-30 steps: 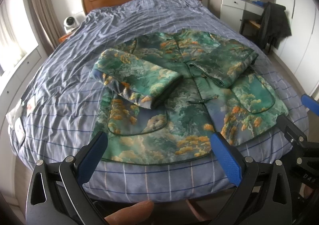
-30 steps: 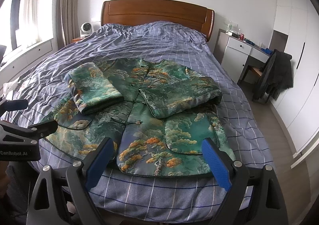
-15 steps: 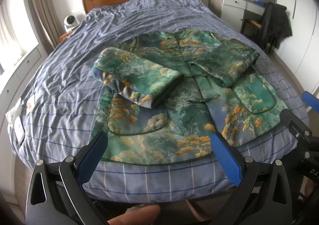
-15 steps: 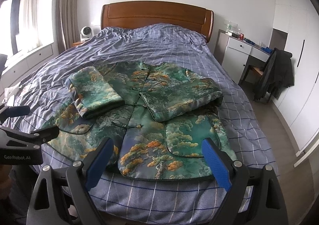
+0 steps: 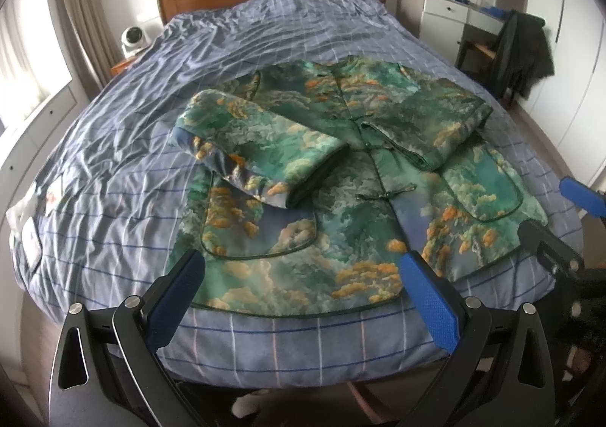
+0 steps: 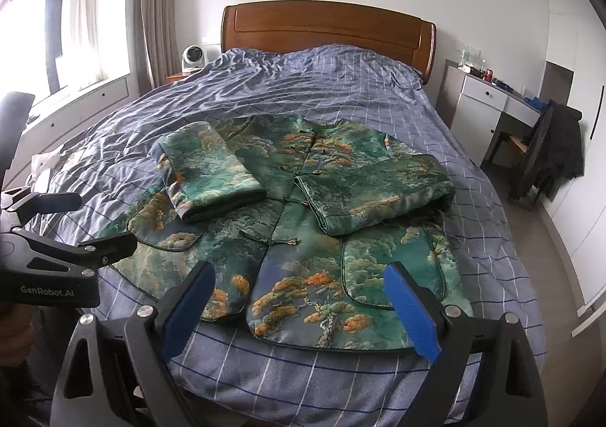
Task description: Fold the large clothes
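Just jacket (image 5: 341, 222) flat on bed (image 5: 113, 169)

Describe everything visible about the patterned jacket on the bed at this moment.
The jacket is a padded-looking garment printed in green, blue and orange, with dark piping, knot closures down the front and two patch pockets. It lies front up on the blue checked bedspread, hem toward the foot of the bed. Both sleeves are folded in across the body. Neither hand-held gripper touches it.
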Available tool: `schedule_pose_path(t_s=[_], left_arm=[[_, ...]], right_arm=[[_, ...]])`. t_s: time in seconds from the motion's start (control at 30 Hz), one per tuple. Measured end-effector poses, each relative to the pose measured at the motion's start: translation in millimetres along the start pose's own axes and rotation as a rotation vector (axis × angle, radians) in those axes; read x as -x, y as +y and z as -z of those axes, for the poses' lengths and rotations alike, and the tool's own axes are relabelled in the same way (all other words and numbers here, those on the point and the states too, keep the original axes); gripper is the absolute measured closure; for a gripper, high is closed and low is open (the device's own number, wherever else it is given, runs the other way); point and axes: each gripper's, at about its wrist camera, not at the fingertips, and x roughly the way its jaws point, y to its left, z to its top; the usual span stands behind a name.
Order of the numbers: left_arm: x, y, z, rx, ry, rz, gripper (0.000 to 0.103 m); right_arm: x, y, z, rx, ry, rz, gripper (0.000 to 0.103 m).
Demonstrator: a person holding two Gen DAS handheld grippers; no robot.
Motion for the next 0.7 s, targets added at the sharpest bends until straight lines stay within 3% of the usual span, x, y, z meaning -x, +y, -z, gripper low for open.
schedule_pose_path(t_s=[0.17,0.27,0.43,0.6,0.63,0.67,0.7], left_arm=[[1,4,-2,0.018,0.002,0.005,0.000],[2,6,-2,0.025,0.003,-0.002,0.000],[4,16,-1,0.038,0.005,-0.035,0.000],[-1,30,0,0.064,0.029,-0.071,0.000],[-3,33,1,0.071,0.037,-0.077,0.000],[-5,35,1,0.076,0.043,-0.080,0.000],[-7,37,1,0.081,0.049,-0.080,0.000]], right_arm=[[-24,-18,-15,0.069,0.016,0.045,0.011],[-77,-30,-28,0.227,0.052,0.103,0.011],[-177,-33,-38,0.379,0.170,-0.021,0.011],[-248,-46,-38,0.338,0.273,-0.032,0.012],[-255,-55,-39,0.294,0.285,-0.044,0.018],[-255,-62,-41,0.253,0.293,-0.053,0.041],[-250,-72,-44,0.194,0.298,-0.090,0.073]])
